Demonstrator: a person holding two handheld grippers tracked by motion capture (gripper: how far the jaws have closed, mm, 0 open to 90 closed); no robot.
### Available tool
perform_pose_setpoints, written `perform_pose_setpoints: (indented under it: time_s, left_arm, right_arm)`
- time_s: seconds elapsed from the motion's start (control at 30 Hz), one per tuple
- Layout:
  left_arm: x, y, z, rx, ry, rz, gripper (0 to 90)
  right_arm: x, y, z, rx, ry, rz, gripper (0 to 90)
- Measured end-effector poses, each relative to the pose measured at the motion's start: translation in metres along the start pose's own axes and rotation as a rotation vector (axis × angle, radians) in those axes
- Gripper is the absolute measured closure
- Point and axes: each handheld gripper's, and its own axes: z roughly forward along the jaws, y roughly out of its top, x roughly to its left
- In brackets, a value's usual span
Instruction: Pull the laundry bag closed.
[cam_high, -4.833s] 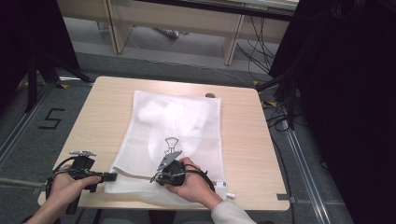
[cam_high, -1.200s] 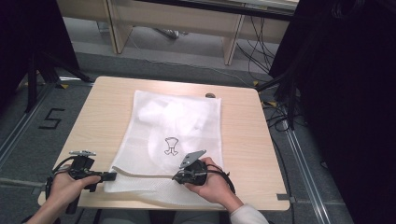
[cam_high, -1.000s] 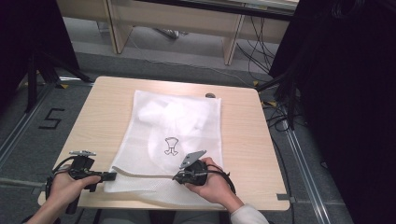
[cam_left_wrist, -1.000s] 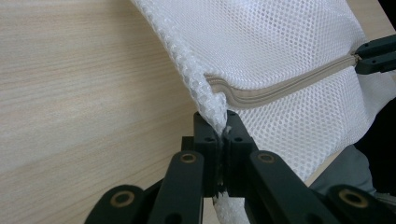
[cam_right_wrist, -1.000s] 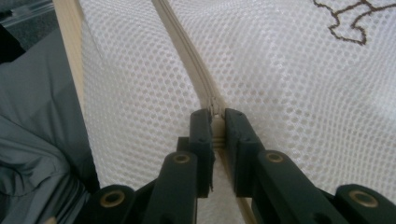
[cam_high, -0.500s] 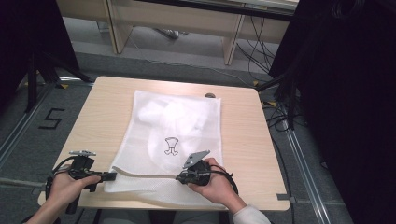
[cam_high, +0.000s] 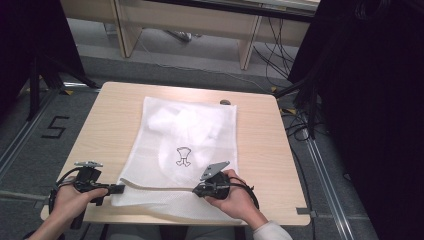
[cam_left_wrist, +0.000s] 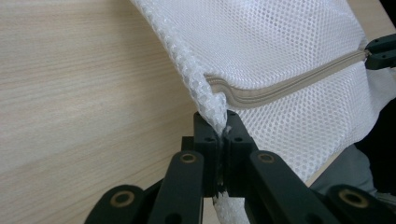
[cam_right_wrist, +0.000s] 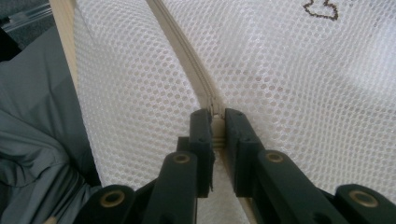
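Change: the right gripper (cam_high: 196, 190), over the bag's centre print several seconds ago, now sits at lower centre of the high view; a slight rightward drift within the last second. The left gripper (cam_high: 120, 189) is unmoved.

Item: white mesh laundry bag (cam_high: 187, 150), flat on the wooden table (cam_high: 260, 145), mid-frame.

Markings: a small dark outline print (cam_high: 183, 156) on the bag, not readable as text; a "5" (cam_high: 55, 127) on the floor, left edge.

Left gripper view: jaws clamped on the bag's bunched corner (cam_left_wrist: 215, 112), with the beige zipper (cam_left_wrist: 285, 84) running right.

Right gripper view: jaws pinched on the zipper line; whether it is the slider cannot be told. Grey clothing (cam_right_wrist: 37, 140) at left.
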Motion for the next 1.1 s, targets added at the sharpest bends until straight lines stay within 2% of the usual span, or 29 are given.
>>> perform_pose_setpoints:
  time_s: [0.07,0.1,0.13,0.3,0.33,0.37,0.4,0.43,0.47,0.53,0.57,0.67,0.7,0.73,0.83,0.9,0.93,1.0,1.03,1.1]
  left_arm:
    - [0.0,0.0,0.0,-0.005,0.001,-0.003,86.3]
    - [0.0,0.0,0.0,-0.01,0.002,-0.005,86.2]
    - [0.0,0.0,0.0,-0.006,0.0,-0.004,86.2]
    - [0.0,0.0,0.0,-0.004,0.0,-0.003,86.3]
    - [0.0,0.0,0.0,-0.003,-0.001,-0.003,86.2]
    - [0.0,0.0,0.0,-0.004,0.001,-0.002,86.2]
    - [0.0,0.0,0.0,-0.005,0.0,-0.002,86.2]
    - [0.0,0.0,0.0,-0.008,0.006,-0.001,86.2]
    - [0.0,0.0,0.0,-0.01,0.005,-0.003,86.2]
    - [0.0,0.0,0.0,-0.005,0.003,0.0,86.2]
    - [0.0,0.0,0.0,-0.004,0.001,-0.001,86.2]
    - [0.0,0.0,0.0,-0.007,0.005,-0.002,86.2]
    - [0.0,0.0,0.0,-0.004,0.0,-0.002,86.2]
    - [0.0,0.0,0.0,-0.006,0.002,-0.001,86.2]
    - [0.0,-0.001,0.001,-0.015,0.007,-0.003,86.2]
    - [0.0,0.0,0.001,-0.01,0.008,0.0,86.2]
    - [0.0,0.0,0.0,-0.005,0.0,-0.003,86.2]
    - [0.0,0.0,0.0,-0.007,0.006,0.0,86.2]
    - [0.0,-0.001,0.002,-0.022,0.008,-0.005,86.2]
    - [0.0,-0.001,0.001,-0.016,0.01,-0.002,86.2]
  right_arm:
    - [0.0,0.0,-0.001,0.0,0.008,-0.008,82.8]
    - [0.001,-0.001,-0.003,0.018,-0.001,0.016,82.8]
    - [-0.001,-0.002,-0.001,-0.009,-0.002,-0.008,82.8]
    - [0.0,-0.002,-0.003,-0.007,0.006,-0.004,82.8]
    - [0.0,-0.002,-0.003,0.005,0.0,0.011,82.8]
    - [-0.002,-0.002,-0.004,0.005,0.002,-0.007,82.9]
    - [-0.001,-0.004,-0.005,0.003,-0.005,0.008,82.9]
    - [-0.003,-0.004,-0.005,-0.014,0.009,0.002,82.8]
    - [-0.002,-0.005,-0.005,0.001,-0.012,0.014,82.9]
    - [-0.003,-0.006,-0.007,-0.002,0.005,0.0,82.8]
    - [-0.003,-0.007,-0.006,-0.011,0.002,0.002,82.9]
    - [-0.004,-0.008,-0.008,0.006,-0.002,-0.006,82.9]
    - [-0.004,-0.009,-0.008,0.002,-0.004,0.022,82.9]
    - [-0.005,-0.009,-0.008,-0.013,0.003,0.001,82.9]
    - [-0.003,-0.01,-0.009,-0.004,0.011,0.028,82.9]
    - [-0.003,-0.01,-0.009,-0.001,0.011,0.025,82.9]
    - [-0.005,-0.01,-0.009,-0.003,-0.001,0.007,82.9]
    - [-0.007,-0.012,-0.012,0.003,-0.009,0.01,82.9]
    - [-0.007,-0.013,-0.011,-0.004,-0.013,0.016,82.8]
    - [-0.008,-0.014,-0.014,-0.001,-0.006,0.009,82.8]
